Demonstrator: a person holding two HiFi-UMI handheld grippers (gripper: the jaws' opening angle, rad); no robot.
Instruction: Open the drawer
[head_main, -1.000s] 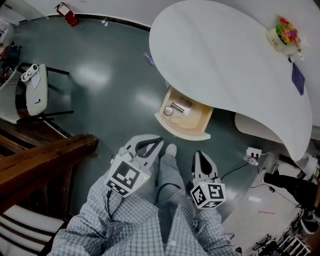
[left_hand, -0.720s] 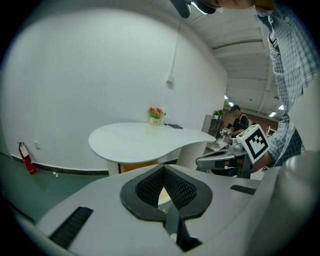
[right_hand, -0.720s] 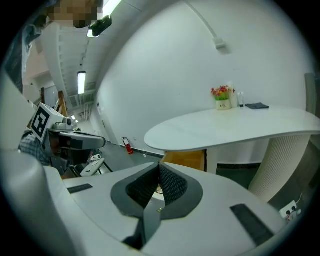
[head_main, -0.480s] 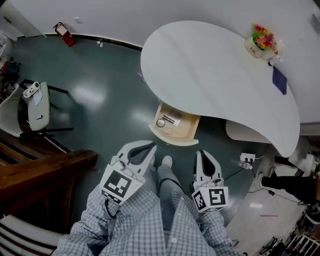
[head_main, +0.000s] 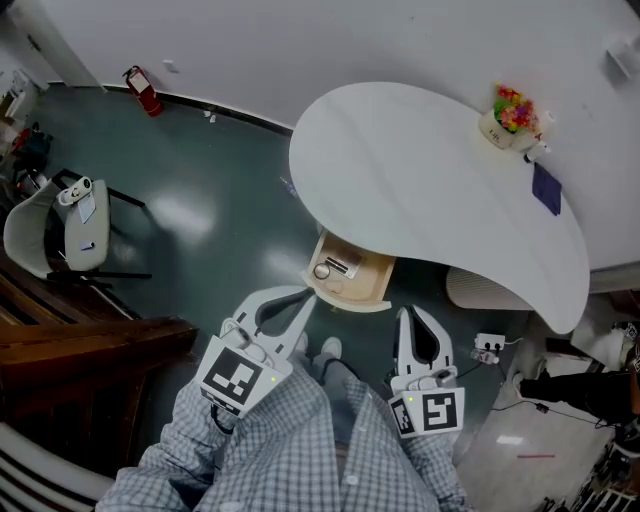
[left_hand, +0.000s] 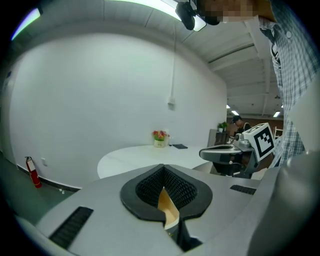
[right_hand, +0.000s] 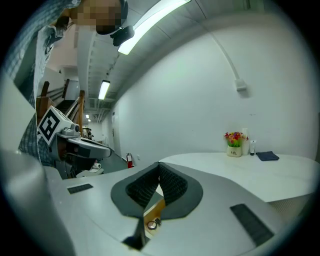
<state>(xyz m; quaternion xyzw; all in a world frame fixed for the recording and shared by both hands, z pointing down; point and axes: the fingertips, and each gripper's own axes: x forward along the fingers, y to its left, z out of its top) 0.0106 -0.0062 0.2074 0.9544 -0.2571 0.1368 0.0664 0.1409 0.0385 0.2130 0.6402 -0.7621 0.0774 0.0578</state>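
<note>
Drawer (head_main: 352, 276) of pale wood, curved-fronted, open under rounded white table (head_main: 420, 170); left gripper (head_main: 308, 297), right gripper (head_main: 413, 313) closed, empty.

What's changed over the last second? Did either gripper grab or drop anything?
The left gripper and right gripper lifted. The view rose too, so the table and drawer look farther below. Nothing grabbed or let go. Drawer still open, both grippers still shut and empty.
</note>
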